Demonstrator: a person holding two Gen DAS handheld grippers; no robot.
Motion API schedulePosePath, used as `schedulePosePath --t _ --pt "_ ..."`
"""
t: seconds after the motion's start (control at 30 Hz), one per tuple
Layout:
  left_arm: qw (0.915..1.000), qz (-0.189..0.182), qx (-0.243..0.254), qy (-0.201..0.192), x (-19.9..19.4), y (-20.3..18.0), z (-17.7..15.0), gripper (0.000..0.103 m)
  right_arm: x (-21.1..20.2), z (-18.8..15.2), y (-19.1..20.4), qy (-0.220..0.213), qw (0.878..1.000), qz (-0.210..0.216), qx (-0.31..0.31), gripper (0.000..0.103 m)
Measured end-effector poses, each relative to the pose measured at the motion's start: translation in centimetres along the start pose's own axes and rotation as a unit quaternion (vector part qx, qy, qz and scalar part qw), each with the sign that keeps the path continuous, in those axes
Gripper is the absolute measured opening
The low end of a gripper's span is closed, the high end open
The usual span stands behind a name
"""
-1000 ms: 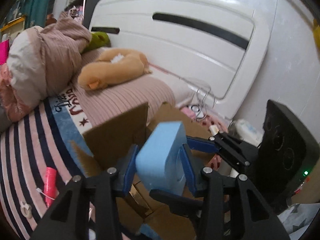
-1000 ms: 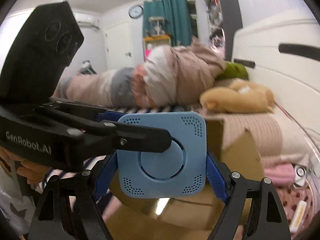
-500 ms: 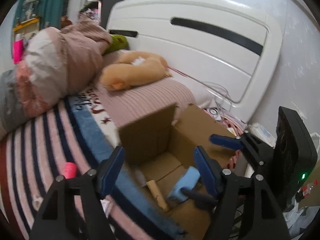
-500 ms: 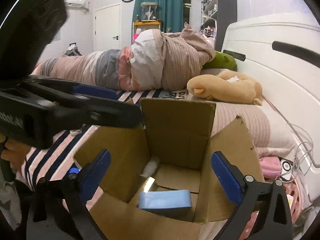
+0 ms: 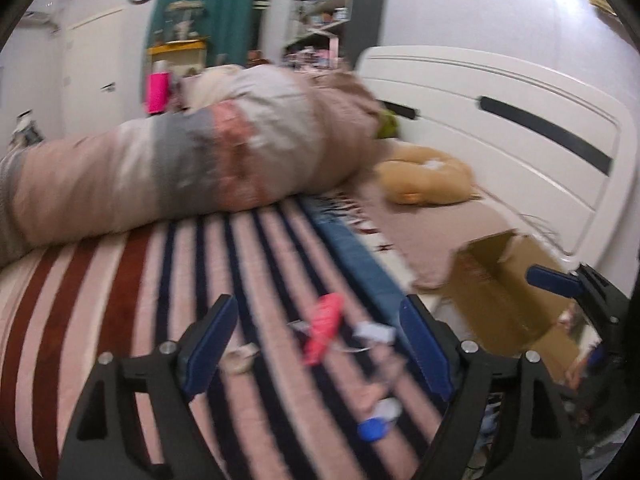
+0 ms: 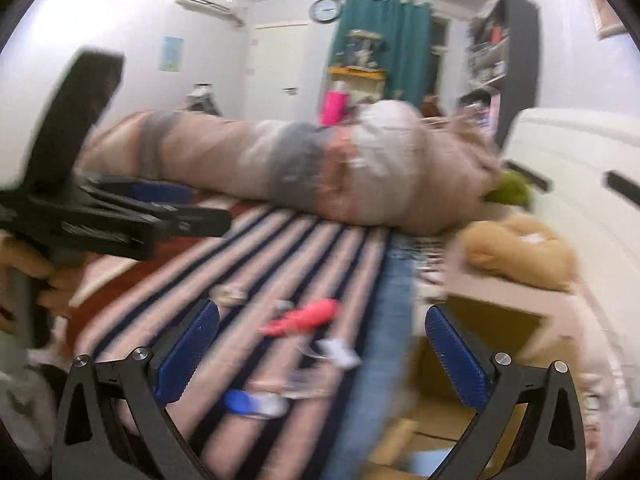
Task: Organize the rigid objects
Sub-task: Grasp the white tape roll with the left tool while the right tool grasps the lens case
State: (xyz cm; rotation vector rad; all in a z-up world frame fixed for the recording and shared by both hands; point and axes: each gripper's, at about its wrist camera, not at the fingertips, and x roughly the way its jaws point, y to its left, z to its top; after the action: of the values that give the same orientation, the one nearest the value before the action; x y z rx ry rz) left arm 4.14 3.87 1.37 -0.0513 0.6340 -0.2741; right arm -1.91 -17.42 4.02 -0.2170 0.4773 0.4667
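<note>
Both views are motion-blurred. A pink-red object lies on the striped bedspread, ahead of and between the jaws of my open, empty left gripper. It also shows in the right wrist view. Near it lie a small white item, a pale item and a blue-and-white item, the last also in the right wrist view. The open cardboard box stands at the right. My right gripper is open and empty; the box is to its right.
A rolled quilt lies across the bed behind the objects. A tan plush toy rests near the white headboard. The right gripper's blue fingertip shows over the box. The left gripper's body fills the left of the right wrist view.
Both grippers let go of the light blue box, which dropped into the cardboard box. Both then swung left, away from the box and over the striped bedspread.
</note>
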Motion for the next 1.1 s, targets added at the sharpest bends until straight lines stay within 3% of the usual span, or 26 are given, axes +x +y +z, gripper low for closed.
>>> schedulePosePath --t 0.13,0.27,0.33,0.43,0.6,0.7,0.77,0.87,0.93,1.0,1.1 --pt "0.9994 0.026 -0.017 0.014 1.7 4.0 -2.6 0.081 3.2 -0.5 3.9 0.025 0.998 0.063 -0.009 0.103" --pt "0.9981 0.016 -0.049 0.034 5.5 7.2 -5.4 0.081 6.6 -3.0 6.7 0.079 0.993 0.077 -0.032 0.103" --pt "0.9959 0.016 -0.065 0.062 8.7 8.5 -6.9 0.081 8.2 -5.0 7.5 0.109 0.990 0.079 -0.042 0.100" --pt "0.9889 0.061 -0.068 0.117 12.3 9.3 -8.0 0.081 10.0 -7.9 7.7 0.140 0.986 0.064 -0.059 0.099" --pt "0.9884 0.029 -0.075 0.129 14.4 8.6 -8.4 0.081 12.4 -11.3 6.3 0.187 0.981 0.032 -0.043 0.092" --pt "0.9877 0.052 -0.048 0.140 15.7 7.5 -8.8 0.081 12.7 -12.3 5.3 0.193 0.980 0.042 -0.032 0.092" --pt "0.9878 0.049 -0.053 0.138 16.4 7.5 -9.0 0.080 12.8 -12.7 4.7 0.193 0.980 0.049 -0.023 0.086" --pt "0.9850 0.054 -0.087 0.138 17.6 8.2 -9.1 0.066 12.7 -12.9 4.2 0.187 0.981 0.059 -0.008 0.078" --pt "0.9845 0.072 -0.086 0.135 18.0 8.4 -9.3 0.049 12.8 -12.8 3.9 0.184 0.981 0.065 0.002 0.067" --pt "0.9843 0.082 -0.081 0.134 18.2 8.4 -9.3 0.040 12.8 -12.8 3.9 0.181 0.981 0.072 0.012 0.060" --pt "0.9852 0.074 -0.080 0.132 17.7 8.8 -9.4 0.037 12.9 -12.7 3.9 0.178 0.981 0.074 0.016 0.060"
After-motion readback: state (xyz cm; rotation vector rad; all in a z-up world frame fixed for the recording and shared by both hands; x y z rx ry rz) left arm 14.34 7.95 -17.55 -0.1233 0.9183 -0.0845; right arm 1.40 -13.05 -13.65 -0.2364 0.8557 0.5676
